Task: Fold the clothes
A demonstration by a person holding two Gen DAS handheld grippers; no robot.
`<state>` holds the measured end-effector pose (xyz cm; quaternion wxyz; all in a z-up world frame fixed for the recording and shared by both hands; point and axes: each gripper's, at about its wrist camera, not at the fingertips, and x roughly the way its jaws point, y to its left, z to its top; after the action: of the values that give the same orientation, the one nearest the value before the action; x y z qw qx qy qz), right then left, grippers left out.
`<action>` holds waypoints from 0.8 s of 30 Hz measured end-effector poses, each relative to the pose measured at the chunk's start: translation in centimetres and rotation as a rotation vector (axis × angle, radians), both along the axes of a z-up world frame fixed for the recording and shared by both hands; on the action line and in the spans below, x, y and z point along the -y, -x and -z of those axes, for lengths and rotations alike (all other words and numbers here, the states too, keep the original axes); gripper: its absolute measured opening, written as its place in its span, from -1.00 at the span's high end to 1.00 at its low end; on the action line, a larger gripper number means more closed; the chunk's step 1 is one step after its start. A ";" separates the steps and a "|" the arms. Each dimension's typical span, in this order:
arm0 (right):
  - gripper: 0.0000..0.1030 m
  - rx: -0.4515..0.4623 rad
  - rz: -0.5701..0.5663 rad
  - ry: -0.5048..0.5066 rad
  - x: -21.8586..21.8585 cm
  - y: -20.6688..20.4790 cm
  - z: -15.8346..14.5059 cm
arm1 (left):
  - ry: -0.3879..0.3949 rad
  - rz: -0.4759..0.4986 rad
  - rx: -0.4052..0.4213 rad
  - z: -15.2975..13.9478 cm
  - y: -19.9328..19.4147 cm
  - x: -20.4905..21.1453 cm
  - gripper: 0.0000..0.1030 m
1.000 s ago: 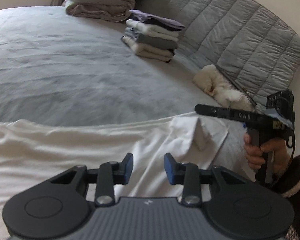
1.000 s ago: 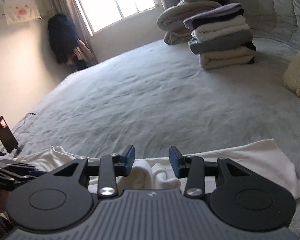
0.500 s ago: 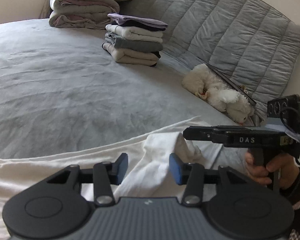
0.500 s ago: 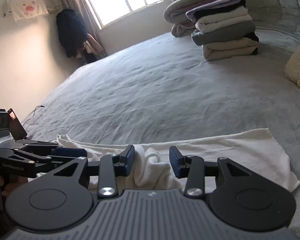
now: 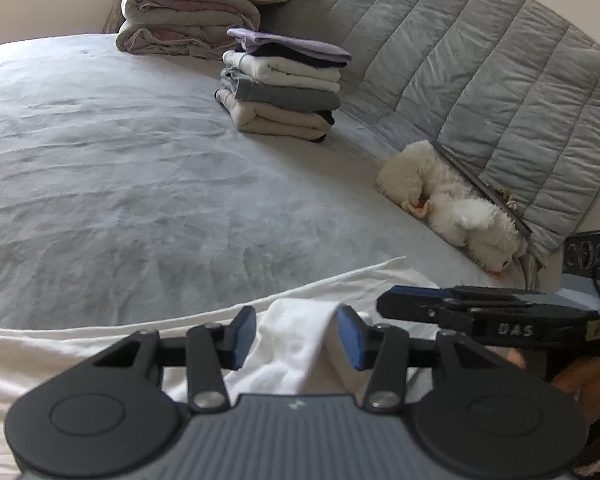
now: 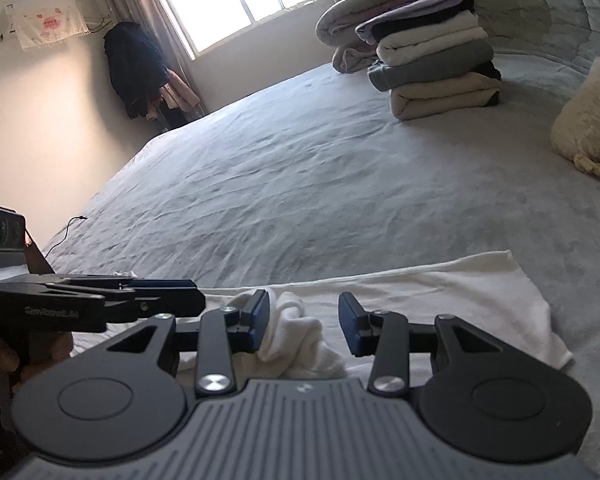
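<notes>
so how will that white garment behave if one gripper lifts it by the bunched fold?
White garment probably floppy: it bunches into soft folds between the left gripper fingers. Likely light, thin cloth lying flat on the bed. The far end would likely drag and sag.

Left tongs point(image 5: 296, 336) now wider apart, shifted toward right tongs point(image 6: 304, 322); raised fold of white garment point(image 5: 300, 344) now between left tongs' pads.
</notes>
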<state>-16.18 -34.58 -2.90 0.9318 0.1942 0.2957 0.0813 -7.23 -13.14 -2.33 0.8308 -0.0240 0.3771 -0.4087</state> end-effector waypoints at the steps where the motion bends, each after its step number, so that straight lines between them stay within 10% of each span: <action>1: 0.17 0.001 -0.003 -0.004 0.2 0.0 -0.1 | -0.002 -0.001 -0.001 0.1 -0.1 0.3 0.10; 9: 0.17 -0.036 0.018 -0.082 1.7 -0.5 0.0 | -0.016 0.010 -0.008 0.4 -0.2 1.8 0.44; 24: 0.17 -0.143 -0.083 -0.161 2.0 -0.9 0.9 | -0.057 0.026 0.026 0.4 0.0 3.0 0.41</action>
<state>-15.24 -36.57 -3.79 0.8855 0.2614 0.3619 0.1291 -7.21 -16.14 -2.71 0.8306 0.0097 0.3781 -0.4087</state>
